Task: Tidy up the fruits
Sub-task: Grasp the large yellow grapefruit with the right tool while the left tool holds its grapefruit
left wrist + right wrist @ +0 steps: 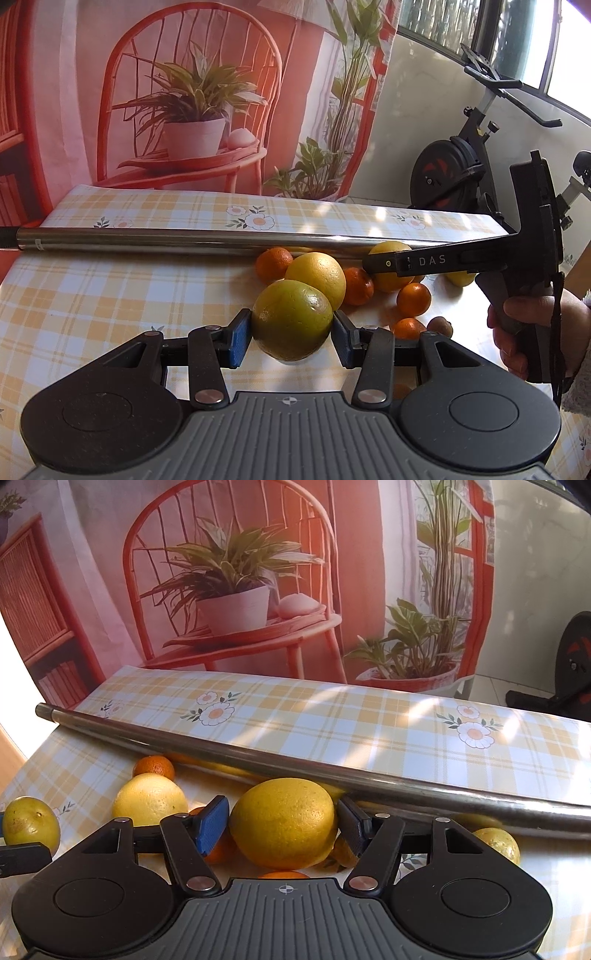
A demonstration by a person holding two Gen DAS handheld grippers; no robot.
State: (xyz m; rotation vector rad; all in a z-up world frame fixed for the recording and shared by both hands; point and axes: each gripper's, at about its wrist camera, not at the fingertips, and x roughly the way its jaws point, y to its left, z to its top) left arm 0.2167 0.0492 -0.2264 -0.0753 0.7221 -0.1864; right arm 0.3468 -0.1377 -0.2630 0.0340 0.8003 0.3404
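Observation:
In the left wrist view my left gripper (291, 332) is shut on a greenish-yellow round fruit (291, 325), blue pads pressing both its sides, just above the plaid tablecloth (92, 295). Behind it lie a yellow citrus (317, 278) and several small oranges (273, 264). My right gripper (371, 264) reaches in from the right, held by a person's hand (517, 332). In the right wrist view the right gripper (282, 825) has its pads against both sides of a large yellow citrus (284, 823). The greenish fruit (31, 825) shows at the far left.
A long steel tube (221, 240) (332, 771) lies across the table just behind the fruit pile. More fruit is scattered: another yellow citrus (149, 799), an orange (155, 766), a lemon (496, 843), a brown fruit (439, 326). An exercise bike (454, 177) stands beyond the table.

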